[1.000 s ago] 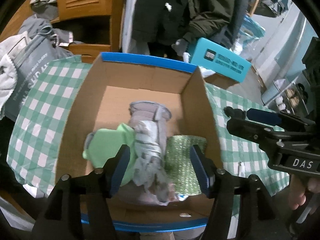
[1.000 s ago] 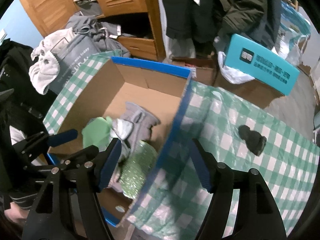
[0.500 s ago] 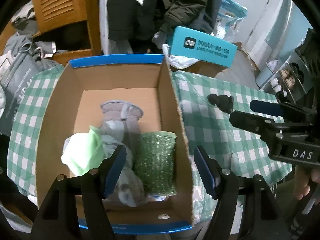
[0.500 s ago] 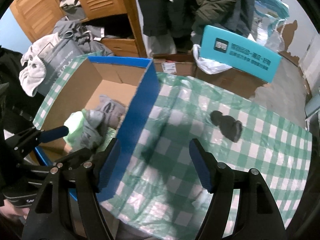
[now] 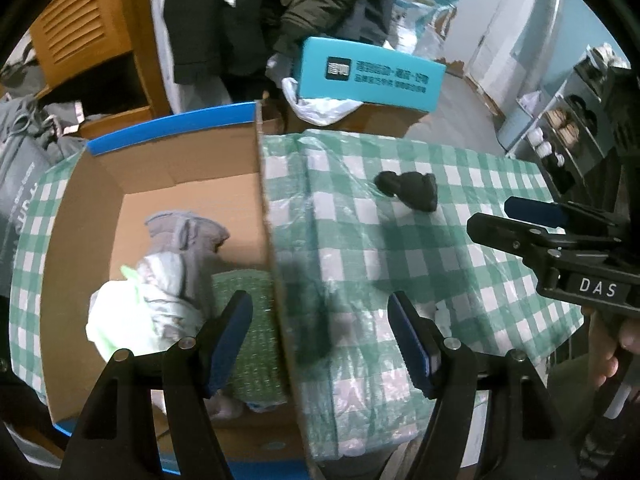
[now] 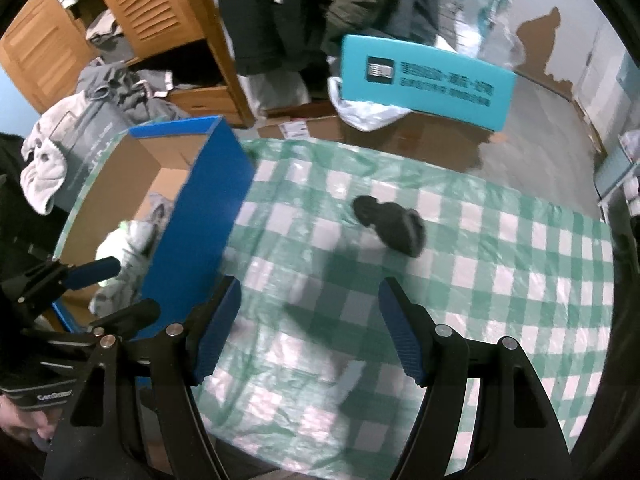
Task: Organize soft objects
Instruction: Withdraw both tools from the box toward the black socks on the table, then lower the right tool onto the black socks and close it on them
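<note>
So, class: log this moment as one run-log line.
left gripper: open, empty, over box wall | right gripper: open, empty, over cloth | black item: on cloth, outside box

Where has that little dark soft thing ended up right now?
The dark soft item lies alone on the green checked tablecloth, outside and to the right of the cardboard box, ahead of the right gripper in its view.

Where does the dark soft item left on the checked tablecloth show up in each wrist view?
Left wrist: dark soft item lies upper right of centre, right of the cardboard box.
Right wrist: it lies near centre, right of the box's blue wall.
Shared landmark: teal box behind the table.
</note>
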`<state>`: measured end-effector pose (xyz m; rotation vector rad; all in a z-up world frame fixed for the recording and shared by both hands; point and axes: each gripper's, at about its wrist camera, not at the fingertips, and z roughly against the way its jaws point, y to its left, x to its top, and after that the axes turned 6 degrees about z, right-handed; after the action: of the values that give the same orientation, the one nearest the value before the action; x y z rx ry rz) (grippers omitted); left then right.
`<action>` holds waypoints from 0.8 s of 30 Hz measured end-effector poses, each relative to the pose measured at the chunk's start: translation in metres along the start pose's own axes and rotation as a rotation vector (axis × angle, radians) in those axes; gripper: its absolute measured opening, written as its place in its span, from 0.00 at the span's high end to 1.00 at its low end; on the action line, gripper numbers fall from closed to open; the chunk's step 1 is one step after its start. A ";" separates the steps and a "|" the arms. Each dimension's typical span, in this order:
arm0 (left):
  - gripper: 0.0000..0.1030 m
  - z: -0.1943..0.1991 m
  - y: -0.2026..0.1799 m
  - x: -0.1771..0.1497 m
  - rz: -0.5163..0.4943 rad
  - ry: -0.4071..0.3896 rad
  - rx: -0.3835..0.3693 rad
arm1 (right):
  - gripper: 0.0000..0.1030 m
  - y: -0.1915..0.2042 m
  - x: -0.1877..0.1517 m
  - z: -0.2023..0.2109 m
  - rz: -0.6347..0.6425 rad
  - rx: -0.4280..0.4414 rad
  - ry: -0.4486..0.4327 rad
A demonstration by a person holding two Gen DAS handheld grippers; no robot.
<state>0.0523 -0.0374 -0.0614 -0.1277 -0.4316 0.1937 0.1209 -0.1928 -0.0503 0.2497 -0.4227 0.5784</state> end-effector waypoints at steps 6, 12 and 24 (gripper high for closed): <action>0.30 -0.011 -0.019 0.001 -0.030 0.020 0.005 | 0.31 -0.023 -0.011 -0.003 -0.034 -0.008 0.010; 0.30 -0.025 -0.028 0.006 -0.008 0.049 -0.021 | 0.31 -0.044 -0.018 -0.009 -0.066 -0.030 0.023; 0.30 -0.053 -0.052 0.031 -0.033 0.055 -0.004 | 0.31 -0.072 -0.013 -0.021 -0.082 -0.037 0.044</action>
<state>0.1110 -0.0854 -0.0877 -0.1298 -0.3790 0.1560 0.1590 -0.2499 -0.0826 0.2176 -0.3788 0.4939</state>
